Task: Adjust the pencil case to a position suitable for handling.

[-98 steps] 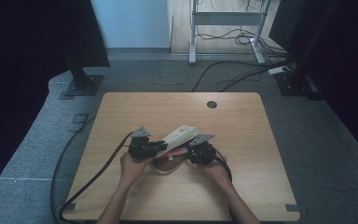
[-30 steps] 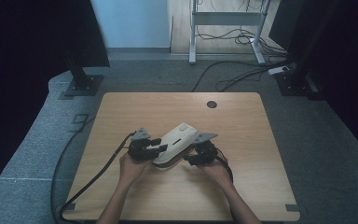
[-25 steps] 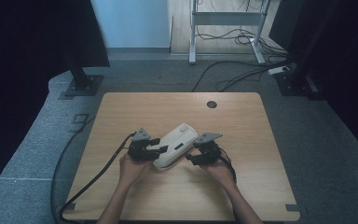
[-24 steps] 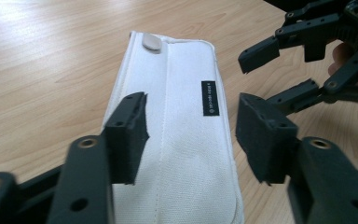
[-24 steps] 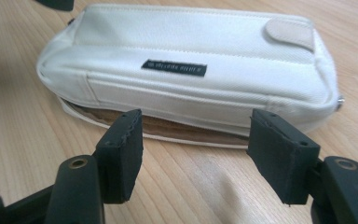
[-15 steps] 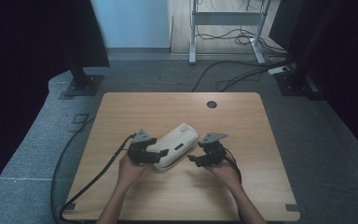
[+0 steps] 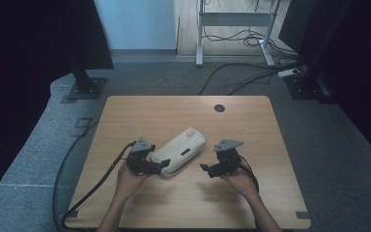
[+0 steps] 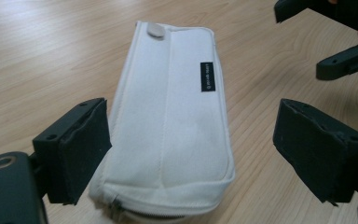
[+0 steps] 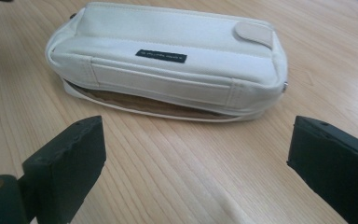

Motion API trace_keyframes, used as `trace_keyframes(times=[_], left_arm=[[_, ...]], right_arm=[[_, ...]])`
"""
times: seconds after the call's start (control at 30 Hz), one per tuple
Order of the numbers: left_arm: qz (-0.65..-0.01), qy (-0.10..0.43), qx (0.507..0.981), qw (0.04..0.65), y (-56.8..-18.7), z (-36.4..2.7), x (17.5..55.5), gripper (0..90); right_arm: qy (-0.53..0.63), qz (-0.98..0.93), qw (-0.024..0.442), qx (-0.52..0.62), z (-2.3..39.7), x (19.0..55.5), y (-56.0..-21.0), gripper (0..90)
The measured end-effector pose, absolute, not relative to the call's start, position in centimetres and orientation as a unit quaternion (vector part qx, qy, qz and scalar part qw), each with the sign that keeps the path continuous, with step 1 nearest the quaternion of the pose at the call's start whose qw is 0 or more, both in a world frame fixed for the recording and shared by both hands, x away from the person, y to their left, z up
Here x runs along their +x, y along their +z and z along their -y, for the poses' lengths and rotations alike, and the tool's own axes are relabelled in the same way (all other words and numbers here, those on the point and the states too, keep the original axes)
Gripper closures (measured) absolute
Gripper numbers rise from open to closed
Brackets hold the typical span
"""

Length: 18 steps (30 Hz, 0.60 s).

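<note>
Pouch [image 7: 179, 152] lies between the spread left tool [image 8: 191, 154] pads, apart from spread right tool [image 9: 193, 172].

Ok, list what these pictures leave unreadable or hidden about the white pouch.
- Print on the black label of the white pouch: too small to read in the left gripper view, and in the right gripper view too.
- Pouch contents: the zip gap shows brown lining, nothing more.
- Zip pull at the near end: cut off by the bottom edge.
- High view: the left gripper covers the pouch's near end.
</note>
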<state>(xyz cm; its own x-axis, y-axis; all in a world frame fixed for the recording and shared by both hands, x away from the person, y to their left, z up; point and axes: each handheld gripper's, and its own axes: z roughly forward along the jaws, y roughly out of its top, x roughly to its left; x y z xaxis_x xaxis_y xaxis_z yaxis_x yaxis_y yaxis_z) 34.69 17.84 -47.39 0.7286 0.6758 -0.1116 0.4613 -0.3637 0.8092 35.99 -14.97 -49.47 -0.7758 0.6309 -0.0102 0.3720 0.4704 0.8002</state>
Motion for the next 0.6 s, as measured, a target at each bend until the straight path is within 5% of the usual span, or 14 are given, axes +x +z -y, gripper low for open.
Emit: trace_keyframes(times=[0.6], left_arm=[[-0.357, 0.146, 0.815, 0.432, -46.7, -21.0, 32.6, 4.4]], right_arm=[[0.418, -0.834, 0.177, 0.313, 19.0, 34.6, -48.8, 4.0]])
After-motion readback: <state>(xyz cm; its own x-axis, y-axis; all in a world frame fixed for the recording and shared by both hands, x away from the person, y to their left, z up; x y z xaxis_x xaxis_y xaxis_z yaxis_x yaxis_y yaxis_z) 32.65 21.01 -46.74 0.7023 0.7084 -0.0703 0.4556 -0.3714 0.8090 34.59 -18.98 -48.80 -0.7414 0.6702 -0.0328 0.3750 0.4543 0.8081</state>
